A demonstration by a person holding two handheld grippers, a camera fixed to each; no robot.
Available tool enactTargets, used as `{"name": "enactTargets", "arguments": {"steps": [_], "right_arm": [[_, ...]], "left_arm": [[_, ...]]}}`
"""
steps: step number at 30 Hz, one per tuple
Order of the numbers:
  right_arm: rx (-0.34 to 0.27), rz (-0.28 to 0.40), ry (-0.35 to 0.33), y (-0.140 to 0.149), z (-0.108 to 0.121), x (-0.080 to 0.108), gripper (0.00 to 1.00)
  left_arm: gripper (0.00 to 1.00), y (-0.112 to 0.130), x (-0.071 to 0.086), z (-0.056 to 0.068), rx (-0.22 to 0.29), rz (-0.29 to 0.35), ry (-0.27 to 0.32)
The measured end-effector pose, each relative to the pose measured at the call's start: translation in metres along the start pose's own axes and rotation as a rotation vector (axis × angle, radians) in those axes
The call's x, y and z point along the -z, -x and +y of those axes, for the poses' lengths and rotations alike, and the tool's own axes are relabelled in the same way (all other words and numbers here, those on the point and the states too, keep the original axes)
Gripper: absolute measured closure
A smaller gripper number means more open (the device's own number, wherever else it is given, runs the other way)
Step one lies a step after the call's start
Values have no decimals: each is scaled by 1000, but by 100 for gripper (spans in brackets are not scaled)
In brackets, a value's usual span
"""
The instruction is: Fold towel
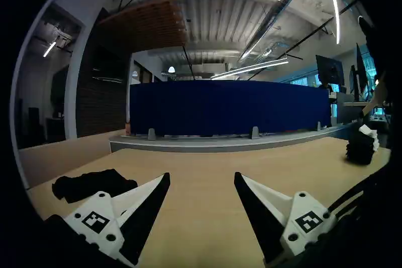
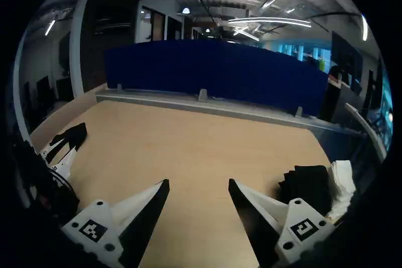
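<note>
Both grippers hang just above a pale wooden counter (image 1: 211,160), each empty. The left gripper (image 1: 201,175) has its two fingers spread wide with bare wood between them. The right gripper (image 2: 198,181) is released in the same way, grasping nothing.

A loose black towel (image 1: 93,183) lies flat and rumpled on the counter. In the left gripper view it is just beyond that gripper's left finger, close to it, though I cannot tell whether they touch. Its long axis runs across that view, roughly side to side, with a ragged end pointing toward the counter's left edge. In the right gripper view the same towel (image 2: 70,137) sits far off to the left, near that edge, well apart from the right gripper.

A stack of folded towels (image 2: 307,182) rests just past the right gripper's right finger. It is dark, with a white towel (image 2: 344,175) against its far side. In the left gripper view this stack (image 1: 361,148) stands well off to the right.

A blue partition (image 1: 226,107) runs along the back of the counter, and monitors (image 1: 329,69) stand beyond it to the right.
</note>
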State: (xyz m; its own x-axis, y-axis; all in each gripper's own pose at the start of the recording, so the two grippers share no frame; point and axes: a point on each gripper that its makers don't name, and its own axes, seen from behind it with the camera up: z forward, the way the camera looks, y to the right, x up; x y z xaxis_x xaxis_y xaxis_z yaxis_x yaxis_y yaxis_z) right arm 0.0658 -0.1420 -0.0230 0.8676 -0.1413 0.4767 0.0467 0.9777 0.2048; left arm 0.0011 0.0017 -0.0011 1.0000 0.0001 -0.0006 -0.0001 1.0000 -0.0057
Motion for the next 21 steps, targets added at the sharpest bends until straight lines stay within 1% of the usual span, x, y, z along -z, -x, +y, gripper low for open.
{"name": "enactTargets", "arguments": {"steps": [6,9,15,18,21], "right_arm": [[-17,18,3,-5,9,2,9],[-32,38,8,-11,18,8,9],[-39,116,23,-33,41,24,8],[-35,160,35,-42,54,32,8],[-37,201,53,-46,70,36,8]], "left_arm": [[5,0,0,0,1,-1,0],[5,1,0,0,1,-1,-1],[5,0,0,0,0,-1,-1],[5,0,0,0,1,-1,-1],[5,0,0,0,0,-1,-1]]}}
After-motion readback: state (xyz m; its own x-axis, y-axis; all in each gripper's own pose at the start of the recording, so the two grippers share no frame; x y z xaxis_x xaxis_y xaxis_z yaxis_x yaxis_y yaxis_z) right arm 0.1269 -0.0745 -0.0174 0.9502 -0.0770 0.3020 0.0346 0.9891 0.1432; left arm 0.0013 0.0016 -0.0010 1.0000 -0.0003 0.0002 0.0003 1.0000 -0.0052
